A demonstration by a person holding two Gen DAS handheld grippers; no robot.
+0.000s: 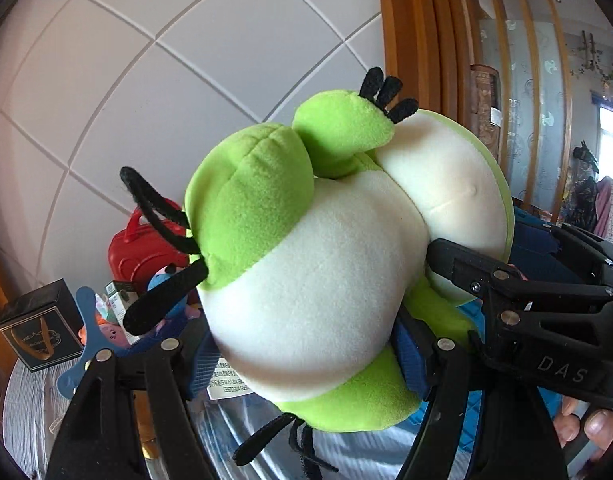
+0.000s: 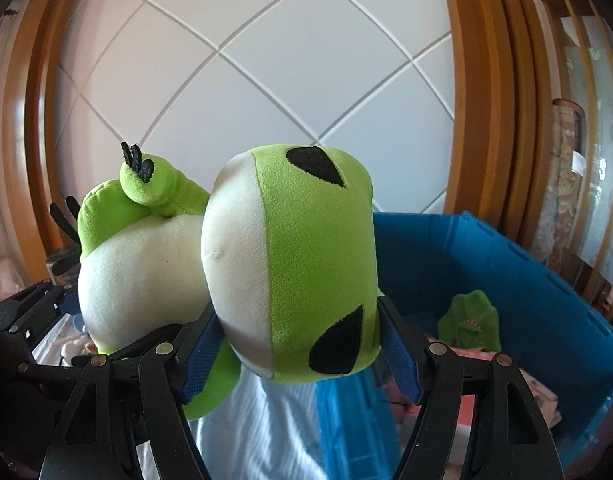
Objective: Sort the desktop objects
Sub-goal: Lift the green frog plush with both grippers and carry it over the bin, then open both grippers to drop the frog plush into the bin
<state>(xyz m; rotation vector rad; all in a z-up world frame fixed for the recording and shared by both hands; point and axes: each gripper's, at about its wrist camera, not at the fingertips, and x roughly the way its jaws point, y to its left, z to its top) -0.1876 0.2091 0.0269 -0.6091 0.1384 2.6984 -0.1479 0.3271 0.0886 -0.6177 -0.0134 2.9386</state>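
Green-and-white frog toy (image 1: 306, 280): body clamped in left gripper (image 1: 306, 364), head clamped in right gripper (image 2: 298, 344), held beside blue bin (image 2: 506, 264).

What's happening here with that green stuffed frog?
A person is holding a green and white plush frog in the air with two hand-held grippers. The left gripper clamps its body, and the right gripper clamps its head. To the right sits a blue bin that already has a smaller green toy in it. A red case and a black box wait on the table behind the frog.
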